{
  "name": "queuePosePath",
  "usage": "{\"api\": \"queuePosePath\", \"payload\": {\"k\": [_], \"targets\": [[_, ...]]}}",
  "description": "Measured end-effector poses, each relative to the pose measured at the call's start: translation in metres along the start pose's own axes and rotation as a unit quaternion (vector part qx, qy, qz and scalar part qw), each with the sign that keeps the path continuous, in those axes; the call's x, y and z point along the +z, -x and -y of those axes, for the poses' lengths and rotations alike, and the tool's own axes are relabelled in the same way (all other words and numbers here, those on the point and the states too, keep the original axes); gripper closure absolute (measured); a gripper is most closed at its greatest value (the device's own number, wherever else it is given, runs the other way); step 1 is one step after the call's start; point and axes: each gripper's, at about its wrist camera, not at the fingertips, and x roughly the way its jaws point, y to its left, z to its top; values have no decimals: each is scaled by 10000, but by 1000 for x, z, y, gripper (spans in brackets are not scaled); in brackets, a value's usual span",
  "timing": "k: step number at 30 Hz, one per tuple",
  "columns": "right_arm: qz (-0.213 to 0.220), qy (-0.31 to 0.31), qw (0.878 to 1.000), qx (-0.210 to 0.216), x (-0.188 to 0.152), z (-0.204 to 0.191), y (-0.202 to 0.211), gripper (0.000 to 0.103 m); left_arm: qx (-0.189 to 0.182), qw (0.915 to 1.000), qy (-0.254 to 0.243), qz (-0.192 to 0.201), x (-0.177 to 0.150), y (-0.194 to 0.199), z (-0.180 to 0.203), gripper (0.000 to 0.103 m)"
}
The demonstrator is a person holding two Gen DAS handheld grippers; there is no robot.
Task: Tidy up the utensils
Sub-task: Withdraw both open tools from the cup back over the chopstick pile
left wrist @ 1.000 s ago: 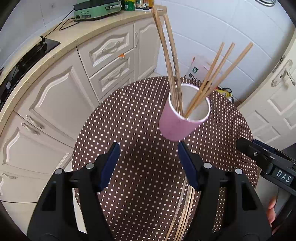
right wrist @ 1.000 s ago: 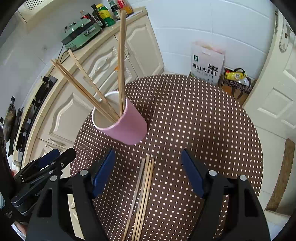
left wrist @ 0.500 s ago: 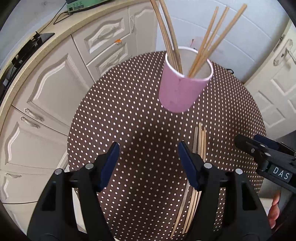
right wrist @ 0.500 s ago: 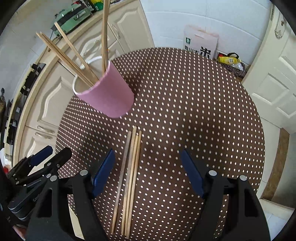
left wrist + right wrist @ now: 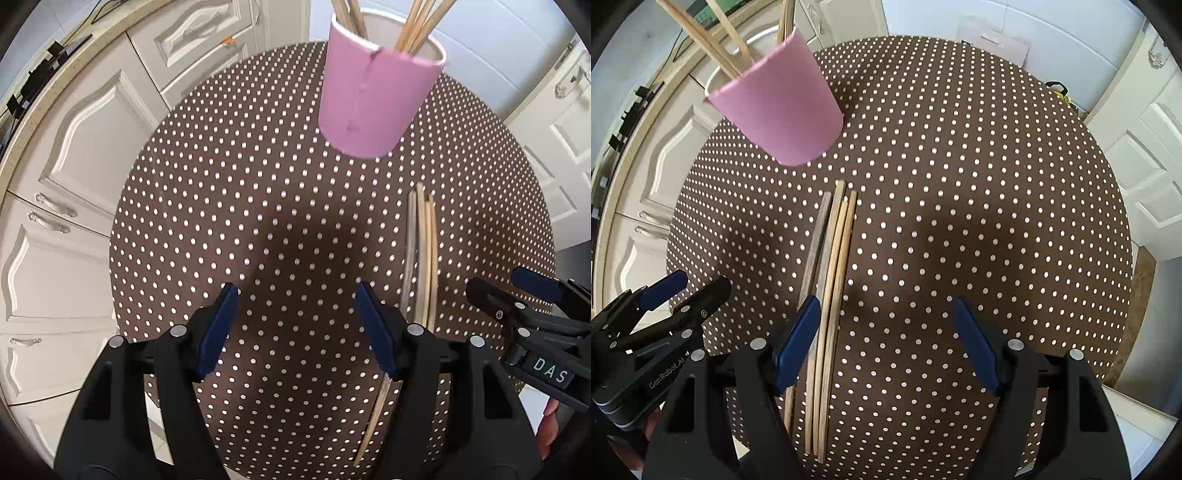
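A pink cup [image 5: 373, 99] holding several wooden chopsticks [image 5: 417, 22] stands at the far side of the round polka-dot table [image 5: 229, 206]; it also shows in the right wrist view [image 5: 783, 107]. Several loose chopsticks [image 5: 831, 280] lie side by side on the table in front of the cup, also in the left wrist view [image 5: 423, 254]. My left gripper [image 5: 295, 328] is open and empty, left of the loose chopsticks. My right gripper [image 5: 886, 339] is open and empty; its left finger [image 5: 798, 343] hangs over the chopsticks.
Cream kitchen cabinets [image 5: 85, 122] with a countertop curve along the left. A white door [image 5: 1145, 155] stands at the right. A bag [image 5: 993, 40] leans on the tiled wall behind the table. The table edge is close under both grippers.
Both grippers have drawn back and lower toward the table's near side. The cup now sits farther up in both views and the loose chopsticks show in full.
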Motion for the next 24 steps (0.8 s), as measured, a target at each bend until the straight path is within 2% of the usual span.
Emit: {"api": "queuePosePath", "payload": {"k": [9, 13, 17, 24], "targets": [[-221, -109, 9996, -104, -9, -5, -21, 32, -86, 9996, 112, -253, -8, -17, -8, 38], [-338, -140, 9992, -130, -10, -11, -29, 32, -61, 9996, 125, -236, -9, -19, -10, 38], [-410, -52, 9986, -343, -12, -15, -37, 32, -84, 9996, 163, -219, -7, -20, -11, 38], [-432, 14, 9983, -388, -5, -25, -51, 32, -110, 9994, 232, -226, -8, -20, -13, 38]]}}
